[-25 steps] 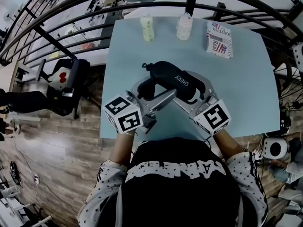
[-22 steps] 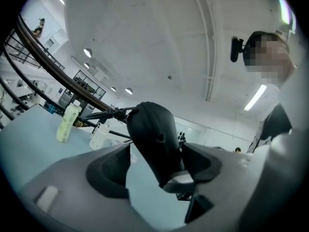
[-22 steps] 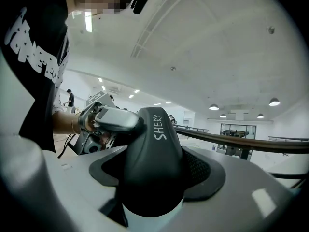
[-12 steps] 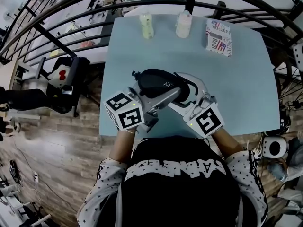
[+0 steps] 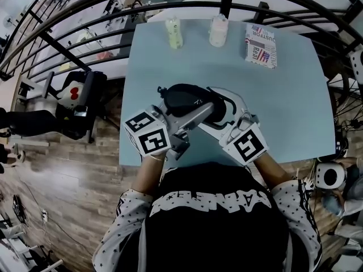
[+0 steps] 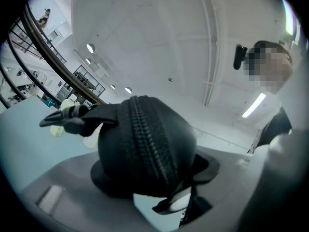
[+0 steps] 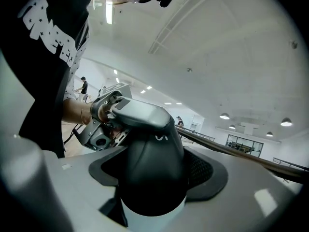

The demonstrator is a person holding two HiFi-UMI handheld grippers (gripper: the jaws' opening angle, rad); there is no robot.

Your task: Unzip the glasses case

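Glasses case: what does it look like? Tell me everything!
The glasses case is black, rounded and fabric-looking, with a white mark on its side. Its zipper runs along the edge, shut where visible, and a strap sticks out at one end. The left hand-held gripper and right hand-held gripper both clamp it over the blue table.

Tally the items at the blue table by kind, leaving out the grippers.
glasses case: 1
small bottles: 2 (pale green bottle, white bottle)
printed packet: 1
Total: 4
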